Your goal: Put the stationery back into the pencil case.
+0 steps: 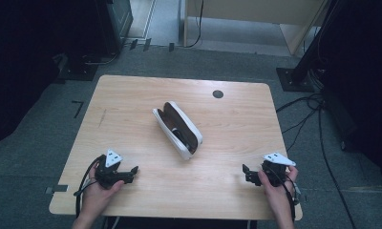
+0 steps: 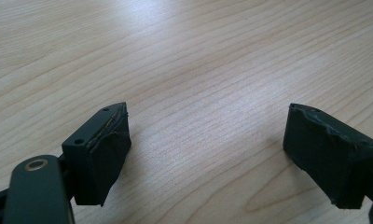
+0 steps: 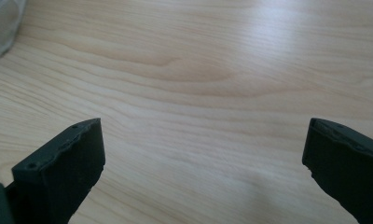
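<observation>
High view shows the left gripper [image 1: 132,171] and right gripper [image 1: 247,172] both wide and empty, well apart from the open case [image 1: 178,130], so each should approach slowly from its own side.

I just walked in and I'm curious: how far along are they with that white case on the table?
Barely begun. The white case already lies open in the middle of the table, something dark inside. Nothing is in hand: the left claw and right claw rest near the front edge, jaws apart, well clear of the case. Reaching for and handling the case is all left.
</observation>
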A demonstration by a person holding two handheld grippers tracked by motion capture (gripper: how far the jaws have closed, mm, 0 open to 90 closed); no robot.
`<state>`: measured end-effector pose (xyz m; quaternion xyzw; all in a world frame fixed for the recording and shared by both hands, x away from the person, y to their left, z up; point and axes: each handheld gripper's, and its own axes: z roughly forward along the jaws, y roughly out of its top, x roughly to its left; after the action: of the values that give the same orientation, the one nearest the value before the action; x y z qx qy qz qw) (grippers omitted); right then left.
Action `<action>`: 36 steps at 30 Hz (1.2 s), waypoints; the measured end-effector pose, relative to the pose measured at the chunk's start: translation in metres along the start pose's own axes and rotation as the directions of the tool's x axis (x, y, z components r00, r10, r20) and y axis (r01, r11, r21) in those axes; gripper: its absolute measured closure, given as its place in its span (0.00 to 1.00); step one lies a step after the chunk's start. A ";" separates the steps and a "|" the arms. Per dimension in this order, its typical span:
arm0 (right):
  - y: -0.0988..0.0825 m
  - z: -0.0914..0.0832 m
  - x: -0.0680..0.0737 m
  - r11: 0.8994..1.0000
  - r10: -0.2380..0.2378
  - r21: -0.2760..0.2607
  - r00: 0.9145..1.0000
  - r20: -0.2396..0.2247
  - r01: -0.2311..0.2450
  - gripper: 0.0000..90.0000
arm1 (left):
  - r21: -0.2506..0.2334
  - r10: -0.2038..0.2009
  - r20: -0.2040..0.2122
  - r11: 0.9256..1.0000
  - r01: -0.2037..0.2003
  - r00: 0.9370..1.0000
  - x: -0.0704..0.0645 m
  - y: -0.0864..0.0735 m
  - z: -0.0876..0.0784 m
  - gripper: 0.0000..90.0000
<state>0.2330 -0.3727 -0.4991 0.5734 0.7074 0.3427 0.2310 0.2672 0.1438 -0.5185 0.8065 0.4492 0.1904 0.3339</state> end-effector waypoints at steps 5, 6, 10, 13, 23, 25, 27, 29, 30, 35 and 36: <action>-0.014 -0.003 -0.015 0.999 0.034 0.017 0.999 0.024 -0.034 0.00 | -0.001 0.000 0.000 1.000 0.000 1.000 0.000 0.000 0.000 0.17; -0.017 -0.004 -0.017 0.999 0.037 0.021 0.999 0.032 -0.038 0.00 | -0.001 -0.001 0.000 1.000 0.001 1.000 0.000 0.000 0.000 0.17; -0.025 -0.006 -0.026 0.998 0.045 0.034 0.998 0.051 -0.047 0.00 | -0.001 -0.001 0.000 1.000 0.001 1.000 0.000 0.000 0.000 0.17; -0.031 -0.007 -0.031 0.998 0.053 0.041 0.997 0.062 -0.055 0.00 | -0.001 -0.001 0.000 1.000 0.001 1.000 0.000 0.000 0.000 0.17; -0.042 -0.011 -0.042 0.997 0.050 0.060 0.992 0.112 -0.057 0.00 | -0.001 -0.001 0.000 1.000 0.001 1.000 0.000 0.000 0.000 0.17; -0.044 -0.013 -0.044 0.996 0.054 0.059 0.992 0.115 -0.061 0.00 | 0.000 0.000 0.000 1.000 0.000 1.000 0.000 0.000 0.000 0.17; -0.045 -0.014 -0.045 0.997 0.056 0.055 0.991 0.119 -0.063 0.00 | -0.001 0.000 0.000 1.000 0.000 1.000 0.000 0.000 0.000 0.17; -0.047 -0.016 -0.047 0.996 0.059 0.054 0.991 0.123 -0.066 0.00 | 0.000 0.000 0.000 1.000 0.000 1.000 0.000 0.000 0.000 0.17; -0.047 -0.017 -0.048 0.996 0.066 0.052 0.989 0.130 -0.073 0.00 | 0.000 0.000 0.000 1.000 0.000 1.000 0.000 0.000 0.000 0.17; -0.050 -0.021 -0.052 0.996 0.060 0.054 0.990 0.127 -0.067 0.00 | -0.001 0.000 0.000 1.000 0.000 1.000 0.000 0.000 0.000 0.17; -0.051 -0.021 -0.052 0.997 0.057 0.053 0.991 0.124 -0.064 0.00 | 0.000 0.000 0.000 1.000 0.000 1.000 0.000 0.000 0.000 0.17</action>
<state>0.1971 -0.4335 -0.5270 0.6207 0.6837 0.2936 0.2470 0.2672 0.1438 -0.5186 0.8065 0.4491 0.1905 0.3341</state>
